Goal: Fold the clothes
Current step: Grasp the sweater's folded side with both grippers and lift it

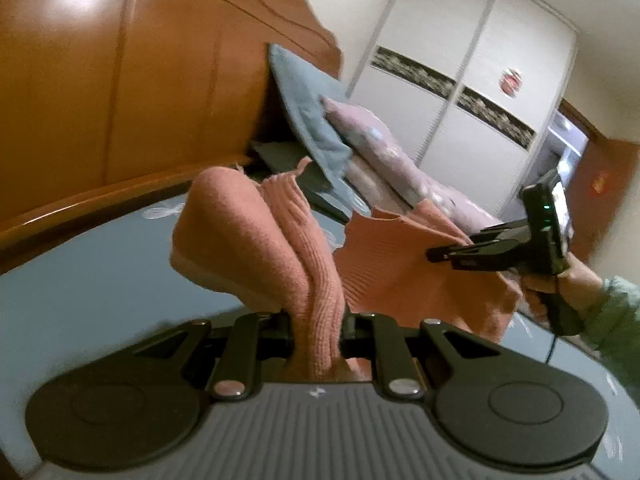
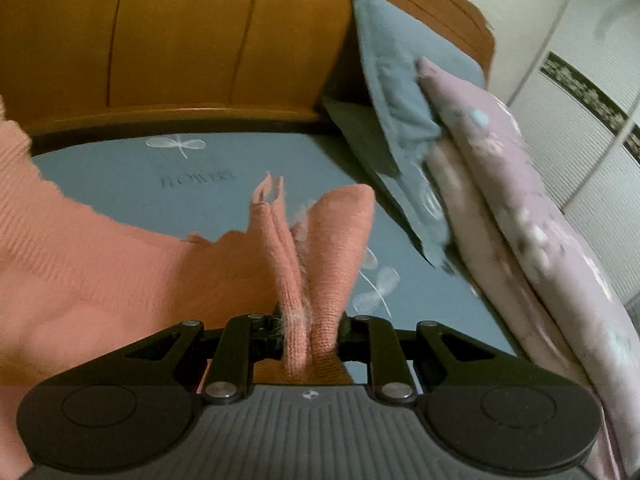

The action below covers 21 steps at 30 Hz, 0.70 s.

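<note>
- Left gripper [image 1: 316,320] and right gripper [image 2: 308,322] each clamp bunched sweater [image 1: 384,264], stretched over the bed [image 2: 120,184].
- Risk: thick knit slipping out, or dragging against the pillows [image 2: 404,92].

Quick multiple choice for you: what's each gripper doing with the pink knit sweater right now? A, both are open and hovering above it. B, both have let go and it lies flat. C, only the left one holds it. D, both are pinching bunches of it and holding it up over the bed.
D: the left gripper and the right gripper each have a fold of the pink sweater clamped between their fingers, lifted above the blue bedsheet.
</note>
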### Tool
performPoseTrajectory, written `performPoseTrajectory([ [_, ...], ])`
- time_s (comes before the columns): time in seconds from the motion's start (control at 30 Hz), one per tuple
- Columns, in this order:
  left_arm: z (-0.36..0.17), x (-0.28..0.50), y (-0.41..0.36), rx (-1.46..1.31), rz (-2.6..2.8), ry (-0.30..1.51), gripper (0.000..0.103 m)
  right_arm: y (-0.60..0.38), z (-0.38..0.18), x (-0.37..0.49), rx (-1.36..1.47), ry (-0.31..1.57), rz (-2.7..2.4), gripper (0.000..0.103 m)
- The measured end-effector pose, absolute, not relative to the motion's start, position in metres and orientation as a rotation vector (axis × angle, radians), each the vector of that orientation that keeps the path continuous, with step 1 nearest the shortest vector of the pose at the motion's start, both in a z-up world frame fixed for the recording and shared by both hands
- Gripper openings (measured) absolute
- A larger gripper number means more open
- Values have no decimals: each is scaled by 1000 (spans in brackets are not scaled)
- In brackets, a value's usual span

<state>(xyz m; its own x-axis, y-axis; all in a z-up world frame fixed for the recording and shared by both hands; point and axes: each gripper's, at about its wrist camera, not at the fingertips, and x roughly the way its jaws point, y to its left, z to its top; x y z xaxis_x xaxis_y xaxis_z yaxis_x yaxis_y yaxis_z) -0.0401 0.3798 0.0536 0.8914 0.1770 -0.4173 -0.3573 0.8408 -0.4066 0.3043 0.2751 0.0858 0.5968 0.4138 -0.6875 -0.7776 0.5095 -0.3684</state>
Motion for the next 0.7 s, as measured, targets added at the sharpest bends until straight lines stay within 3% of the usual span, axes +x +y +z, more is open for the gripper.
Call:
performPoseTrajectory([
  [0.7,-15,-50,394,-654,379,378,16,371,50,325,-756,588,783,22],
])
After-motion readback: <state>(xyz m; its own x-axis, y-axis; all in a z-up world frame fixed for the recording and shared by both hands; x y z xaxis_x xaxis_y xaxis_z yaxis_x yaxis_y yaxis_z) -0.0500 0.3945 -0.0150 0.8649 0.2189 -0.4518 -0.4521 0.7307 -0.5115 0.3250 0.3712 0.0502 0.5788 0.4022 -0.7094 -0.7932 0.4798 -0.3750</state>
